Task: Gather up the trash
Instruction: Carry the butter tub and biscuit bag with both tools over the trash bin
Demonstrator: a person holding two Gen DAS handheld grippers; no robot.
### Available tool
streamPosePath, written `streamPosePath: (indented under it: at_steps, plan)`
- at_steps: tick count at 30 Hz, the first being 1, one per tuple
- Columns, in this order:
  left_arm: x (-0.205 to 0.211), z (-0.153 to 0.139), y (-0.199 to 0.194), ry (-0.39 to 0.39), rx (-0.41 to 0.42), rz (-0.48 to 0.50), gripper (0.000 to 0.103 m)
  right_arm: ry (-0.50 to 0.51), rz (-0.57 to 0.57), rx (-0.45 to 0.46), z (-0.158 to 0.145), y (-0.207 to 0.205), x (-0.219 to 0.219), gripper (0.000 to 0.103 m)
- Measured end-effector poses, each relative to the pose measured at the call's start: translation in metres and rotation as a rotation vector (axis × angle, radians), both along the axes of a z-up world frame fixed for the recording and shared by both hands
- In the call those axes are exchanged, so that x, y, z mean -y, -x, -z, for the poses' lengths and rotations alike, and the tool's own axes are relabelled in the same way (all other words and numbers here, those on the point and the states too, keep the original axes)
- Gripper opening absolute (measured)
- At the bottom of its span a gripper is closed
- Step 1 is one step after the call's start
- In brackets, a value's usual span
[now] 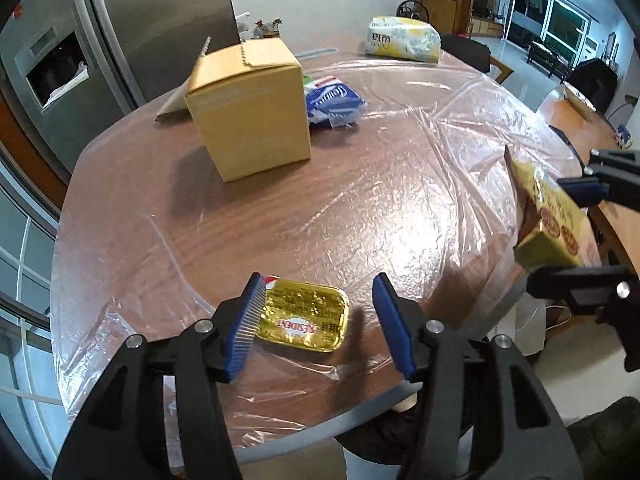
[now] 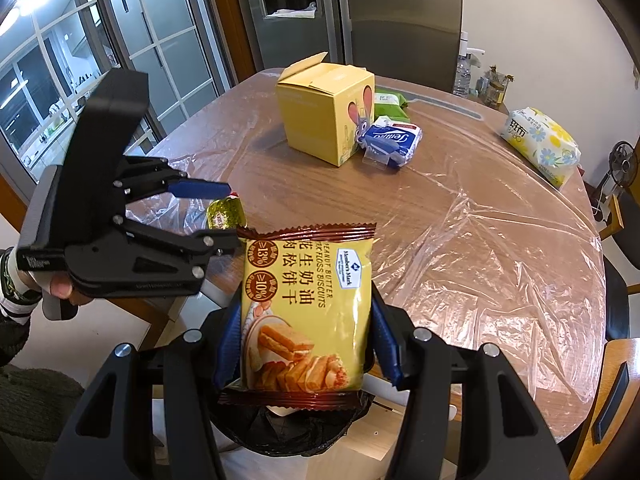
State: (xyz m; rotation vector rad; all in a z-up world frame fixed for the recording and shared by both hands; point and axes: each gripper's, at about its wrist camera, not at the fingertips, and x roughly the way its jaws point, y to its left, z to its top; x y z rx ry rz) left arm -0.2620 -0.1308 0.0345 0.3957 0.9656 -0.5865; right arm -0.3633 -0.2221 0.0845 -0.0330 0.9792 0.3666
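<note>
Left tool (image 1: 320,320) open around butter tub (image 1: 304,320) at surface (image 1: 360,208) near edge, may nudge it off; right tool (image 2: 306,344) clamps biscuit packet (image 2: 306,308), could slip.

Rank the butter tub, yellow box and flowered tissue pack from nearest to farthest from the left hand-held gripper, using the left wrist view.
1. Butter tub: between the left hand-held gripper fingers, toward the left one.
2. Yellow box: mid-table, left.
3. Flowered tissue pack: far edge, right.
</note>
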Motion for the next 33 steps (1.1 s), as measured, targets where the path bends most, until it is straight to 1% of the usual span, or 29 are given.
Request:
streamPosePath:
  at_steps: [2,5,9,10,13,14,20,25,28,33]
  plan:
    - [-0.001,0.001,-0.001,-0.012,0.007,0.004,0.065,0.0,-0.002,-0.001,0.0,-0.001,0.0,0.054]
    - [-0.001,0.007,-0.006,-0.027,-0.008,0.016,0.067,-0.006,-0.002,-0.007,0.001,-0.002,0.0,0.054]
    - [-0.003,0.017,-0.014,-0.024,-0.033,0.008,0.067,-0.009,-0.009,-0.013,0.002,-0.005,-0.003,0.054]
    - [-0.004,0.018,-0.015,-0.019,-0.04,0.008,0.067,-0.009,-0.009,-0.014,0.002,-0.005,-0.003,0.054]
    - [-0.006,0.018,-0.018,0.018,-0.064,0.011,0.054,-0.008,-0.01,-0.02,0.005,-0.008,-0.004,0.054]
    - [-0.006,0.018,-0.017,0.018,-0.062,0.01,0.052,-0.007,-0.008,-0.024,0.007,-0.01,-0.005,0.054]
    - [-0.002,0.018,-0.01,0.009,-0.047,0.022,0.052,-0.002,0.017,-0.045,0.015,-0.021,-0.004,0.054]
    - [-0.003,0.013,-0.006,0.021,-0.038,0.017,0.052,0.001,0.04,-0.054,0.02,-0.031,-0.001,0.054]
    - [-0.003,0.013,-0.006,0.02,-0.038,0.018,0.052,0.02,0.059,-0.061,0.023,-0.038,0.001,0.054]
    - [0.0,0.018,-0.012,0.021,-0.047,0.008,0.052,0.083,0.116,-0.077,0.037,-0.06,0.004,0.054]
